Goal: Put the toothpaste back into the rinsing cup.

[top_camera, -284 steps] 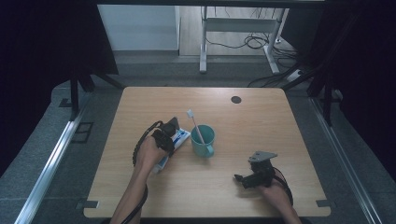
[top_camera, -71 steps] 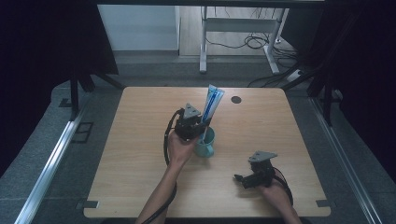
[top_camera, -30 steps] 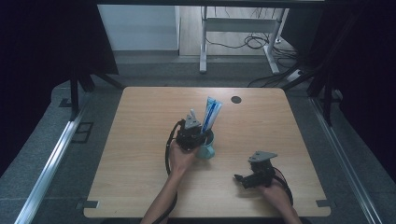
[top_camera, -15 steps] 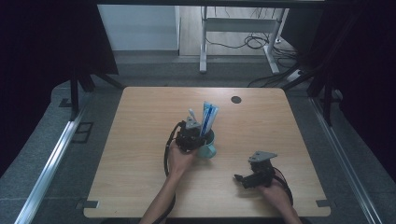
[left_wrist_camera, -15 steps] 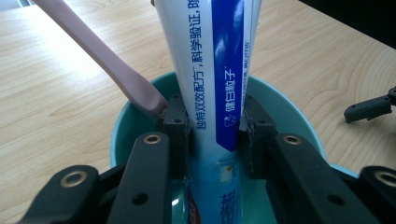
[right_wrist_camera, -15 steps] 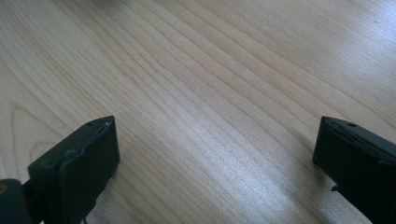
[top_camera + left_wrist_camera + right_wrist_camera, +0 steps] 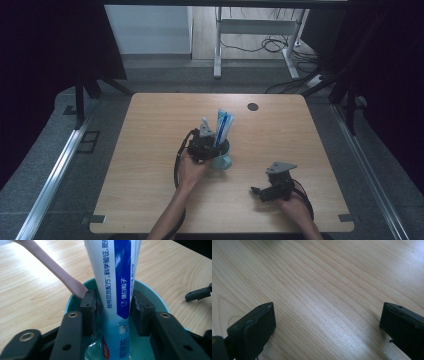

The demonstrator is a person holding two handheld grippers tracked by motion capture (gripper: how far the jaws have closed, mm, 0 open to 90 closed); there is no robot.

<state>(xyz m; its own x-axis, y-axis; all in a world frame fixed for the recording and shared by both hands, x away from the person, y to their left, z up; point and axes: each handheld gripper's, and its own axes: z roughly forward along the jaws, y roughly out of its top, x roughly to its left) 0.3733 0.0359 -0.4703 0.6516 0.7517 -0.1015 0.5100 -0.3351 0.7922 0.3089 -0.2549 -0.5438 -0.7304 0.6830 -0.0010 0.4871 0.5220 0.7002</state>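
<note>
The tube (image 7: pixel 117 285) of toothpaste stands nearly upright in the teal cup (image 7: pixel 150 293), its lower end down inside the cup, near the middle of the table (image 7: pixel 150 200). I judge the step in hand to be setting the tube into the cup and then letting it go.

My left gripper (image 7: pixel 113 312) has its jaws reaching into the cup mouth, one on each side of the tube. Small gaps seem to show between the pads and the tube, so I cannot tell if it pinches the tube or has already let go. A pink toothbrush (image 7: pixel 53 267) leans out of the cup at the left jaw's side, its handle touching the rim just beside that jaw.

To do this step well, I think I should first make sure the tube's bottom rests on the cup floor. Then I open the jaws only a little, because the cup wall is close outside each jaw and a wide opening can push the cup or the toothbrush. After that I draw the gripper straight up and back, not sideways, so the tube settles against the rim instead of tipping the cup.

My right gripper (image 7: pixel 327 322) rests low over bare table, well apart from the cup, with jaws spread wide and nothing between them. It can stay there.
</note>
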